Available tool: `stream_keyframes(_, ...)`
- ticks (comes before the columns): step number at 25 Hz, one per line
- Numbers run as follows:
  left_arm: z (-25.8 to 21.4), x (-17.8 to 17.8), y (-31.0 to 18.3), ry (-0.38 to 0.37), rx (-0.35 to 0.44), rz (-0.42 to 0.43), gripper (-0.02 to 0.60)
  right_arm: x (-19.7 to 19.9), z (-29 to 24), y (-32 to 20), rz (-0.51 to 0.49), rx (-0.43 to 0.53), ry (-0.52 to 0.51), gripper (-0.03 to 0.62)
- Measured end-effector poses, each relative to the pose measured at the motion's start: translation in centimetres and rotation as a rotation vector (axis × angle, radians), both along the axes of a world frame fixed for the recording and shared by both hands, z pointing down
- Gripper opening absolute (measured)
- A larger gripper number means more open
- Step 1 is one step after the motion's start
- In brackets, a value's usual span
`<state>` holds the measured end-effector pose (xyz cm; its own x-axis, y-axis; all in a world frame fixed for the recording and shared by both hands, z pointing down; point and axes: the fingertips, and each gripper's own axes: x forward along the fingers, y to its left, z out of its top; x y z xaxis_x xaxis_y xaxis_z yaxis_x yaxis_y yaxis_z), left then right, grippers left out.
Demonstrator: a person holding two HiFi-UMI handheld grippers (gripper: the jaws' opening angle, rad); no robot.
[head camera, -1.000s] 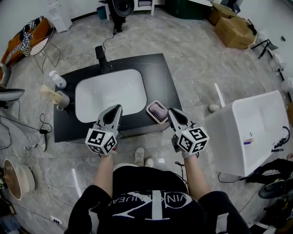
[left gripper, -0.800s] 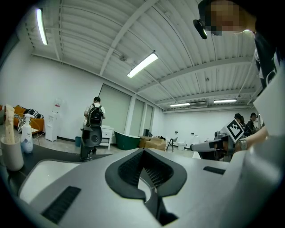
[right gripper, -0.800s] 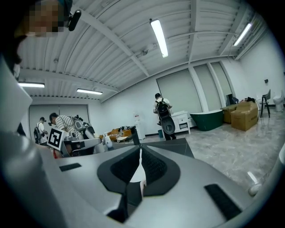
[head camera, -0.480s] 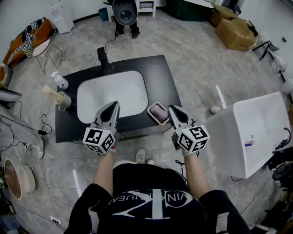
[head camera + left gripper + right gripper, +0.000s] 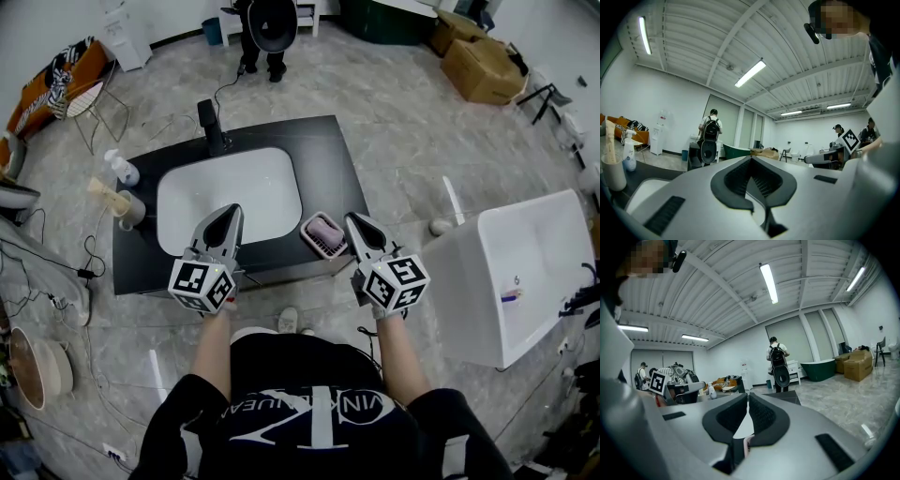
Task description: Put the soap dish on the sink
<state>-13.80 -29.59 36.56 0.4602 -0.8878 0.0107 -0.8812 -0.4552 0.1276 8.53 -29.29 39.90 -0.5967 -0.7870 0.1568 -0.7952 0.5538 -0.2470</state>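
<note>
- While the left gripper [image 5: 233, 212] and the right gripper [image 5: 350, 220] hover level at the near edge of the sink, the soap dish [image 5: 324, 234] appears to rest on the near right part of the black counter [image 5: 328, 159], right of the white basin [image 5: 230, 192].
- Soap dish: small, pale pink, slotted tray; a pink bar [image 5: 325, 226] lies in it.
- Handling, judged: light and stiff, probably hard plastic. The smooth rim may slip, and the loose bar could slide out if the dish tilts, so it wants carrying flat.
- Hold, judged: the thin right rim, the side nearest the right gripper, pinched edge-on. The slotted floor and the bar are poorer places.
- Right gripper: jaws pressed together, tips just beside the dish's right rim. A pale pink edge shows low in the slit behind the tips; whether that is rim pinched or rim lying beneath cannot be told.
- Left gripper: jaws pressed together on nothing, over the basin's near rim, well apart from the dish.
- Faucet [image 5: 208, 122]: far side of the basin.
- Task standing, judged: the dish is on the sink's counter, so little seems left.
</note>
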Motion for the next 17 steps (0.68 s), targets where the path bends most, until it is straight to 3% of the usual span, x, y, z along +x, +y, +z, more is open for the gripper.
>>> stream_keyframes(17,0.45,0.64,-0.34,-0.006,-0.011,-0.009,0.015,0.88,0.91,-0.23,0.006,-0.031,-0.015,0.032)
